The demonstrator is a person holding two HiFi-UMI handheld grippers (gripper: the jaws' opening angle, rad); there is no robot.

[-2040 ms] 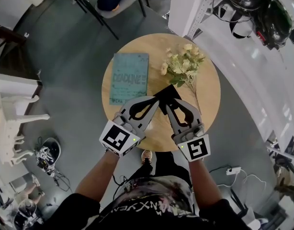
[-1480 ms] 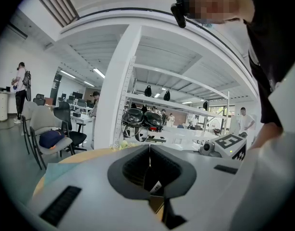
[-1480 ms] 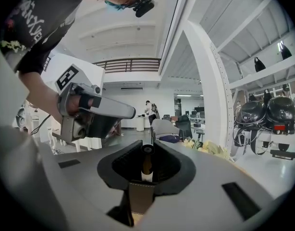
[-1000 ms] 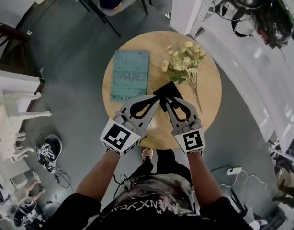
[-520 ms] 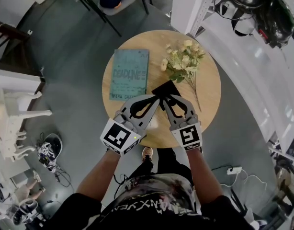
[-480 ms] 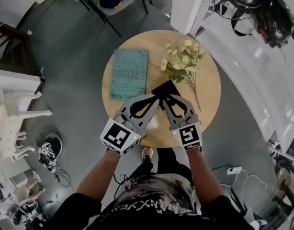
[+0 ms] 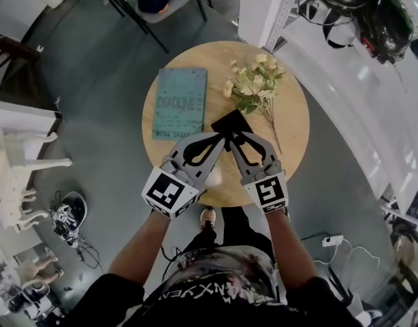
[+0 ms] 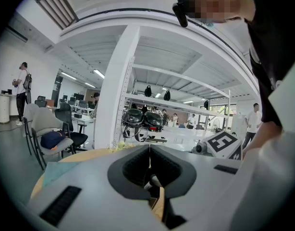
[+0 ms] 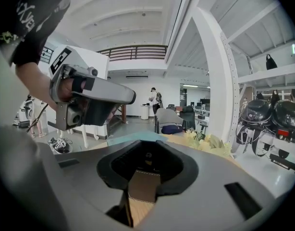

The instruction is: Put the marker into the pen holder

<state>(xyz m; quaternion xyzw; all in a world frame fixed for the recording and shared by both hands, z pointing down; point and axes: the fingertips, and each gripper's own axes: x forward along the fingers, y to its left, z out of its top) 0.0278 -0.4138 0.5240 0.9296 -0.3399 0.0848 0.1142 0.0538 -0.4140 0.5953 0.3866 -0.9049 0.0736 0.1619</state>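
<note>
On tabletop (image 7: 291, 135): black pen holder (image 7: 231, 121), centre.
left gripper (image 8: 149, 149): fingers closed together, empty.
right gripper (image 9: 146, 155): fingers just been opening, narrow gap, pen holder's edge between them.
marker (image 8: 153, 181): below left gripper, low over tabletop, ungripped.

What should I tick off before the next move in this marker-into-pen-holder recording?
1. Pen holder stands on the table: ok.
2. Left gripper tips together: ok.
3. Marker seated in the pen holder: cannot tell; a pale end shows beneath the left tips.
4. Right gripper off the pen holder: cannot tell; its jaws have just been opening, with the holder's face in the gap between them.
5. Flowers and book clear of both grippers: ok.
</note>
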